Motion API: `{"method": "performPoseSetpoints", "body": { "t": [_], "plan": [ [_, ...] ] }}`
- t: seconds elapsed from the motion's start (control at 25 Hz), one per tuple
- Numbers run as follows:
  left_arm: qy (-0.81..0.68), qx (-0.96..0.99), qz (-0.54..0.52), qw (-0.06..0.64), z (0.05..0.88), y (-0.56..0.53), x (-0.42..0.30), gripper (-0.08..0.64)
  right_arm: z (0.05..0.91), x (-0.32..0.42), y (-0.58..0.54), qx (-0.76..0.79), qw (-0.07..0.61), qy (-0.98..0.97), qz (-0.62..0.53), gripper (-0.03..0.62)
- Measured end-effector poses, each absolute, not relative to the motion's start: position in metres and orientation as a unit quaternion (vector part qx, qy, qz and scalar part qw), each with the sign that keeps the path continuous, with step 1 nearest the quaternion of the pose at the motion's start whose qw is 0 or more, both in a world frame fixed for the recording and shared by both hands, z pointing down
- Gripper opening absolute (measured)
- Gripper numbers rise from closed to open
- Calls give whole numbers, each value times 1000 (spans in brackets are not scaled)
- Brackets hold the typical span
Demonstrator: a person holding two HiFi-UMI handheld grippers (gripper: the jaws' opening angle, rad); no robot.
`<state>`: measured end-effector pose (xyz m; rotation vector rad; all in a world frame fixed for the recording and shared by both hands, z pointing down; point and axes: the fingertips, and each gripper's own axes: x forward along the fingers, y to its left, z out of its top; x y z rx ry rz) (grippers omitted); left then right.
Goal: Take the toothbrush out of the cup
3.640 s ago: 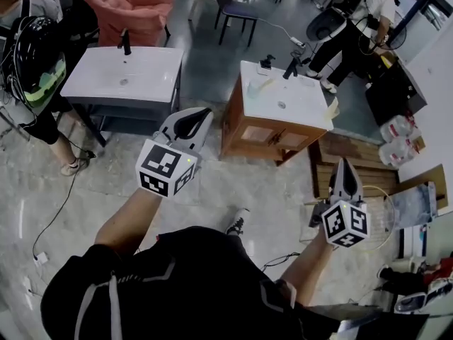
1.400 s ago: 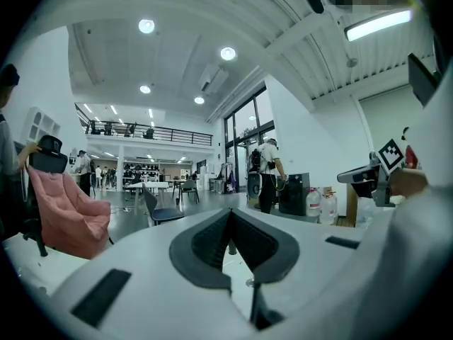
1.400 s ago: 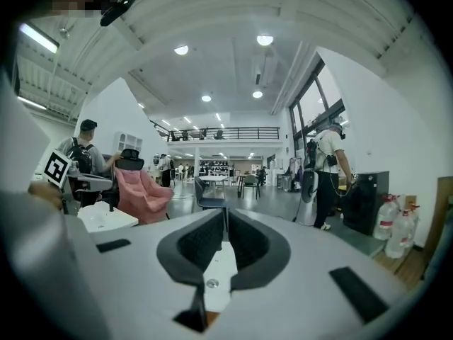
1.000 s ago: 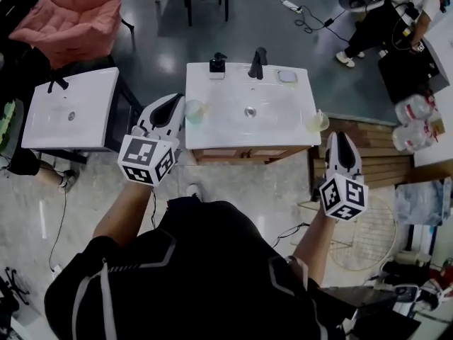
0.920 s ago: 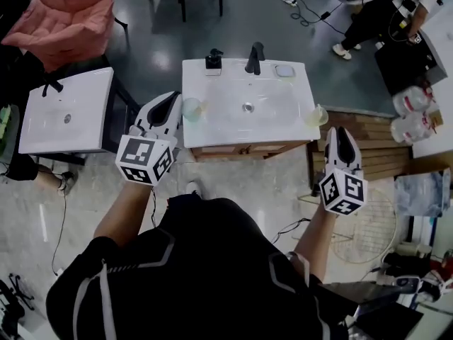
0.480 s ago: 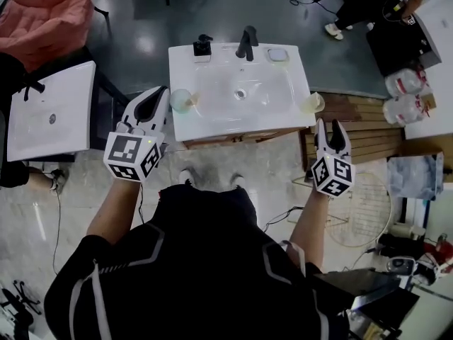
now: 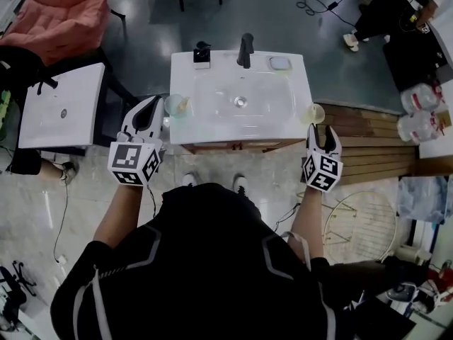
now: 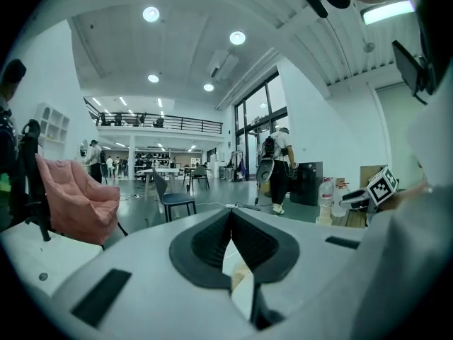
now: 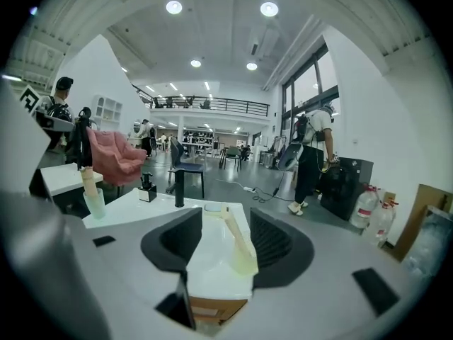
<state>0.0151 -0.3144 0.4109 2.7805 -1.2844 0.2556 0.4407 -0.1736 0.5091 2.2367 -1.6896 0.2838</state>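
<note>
**Two cups on one vanity; right jaws wide before the toothbrush cup**

Two grippers are counted. The left gripper is held with its jaws pressed together and nothing clamped. It sits just off the front-left corner of the white vanity top. The right gripper is held with its jaws well apart, having just been opening. No pad is laid on anything.

Two cups are counted. The yellowish cup stands at the front-right corner of the top, close to the edge. The toothbrush is seen leaning in it, tilted up and to the left. In the right gripper view, cup and toothbrush are framed in the gap between the jaws, just ahead of the tips. A second, clear cup stands at the left edge of the top, holding a pale upright stick that cannot be identified.

At the back edge of the top are found:
- one black faucet
- one soap dispenser
- one small dish

The basin lies between the two cups.

Two vanities are counted: the second stands apart to the left, across a narrow gap. One pink chair is seen behind it. Wooden planks lie just right of the central vanity, and two large water bottles lie beyond them. Open floor is left in front of the vanity, where the person stands, and behind it.
</note>
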Motion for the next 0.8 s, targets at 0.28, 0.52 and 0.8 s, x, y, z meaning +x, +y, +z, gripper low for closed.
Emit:
{"method": "performPoseSetpoints", "body": {
  "t": [0.28, 0.52, 0.8],
  "plan": [
    [-449, 889, 83, 40, 414, -295, 30, 5, 543, 464, -195, 758, 192, -615, 102, 229],
    [-486, 868, 85, 57, 422, -285, 28, 5, 573, 474, -215, 733, 214, -637, 108, 242],
    [-526, 843, 83, 77, 430, -276, 22, 5, 594, 481, -239, 714, 229, -654, 103, 215]
  ]
}}
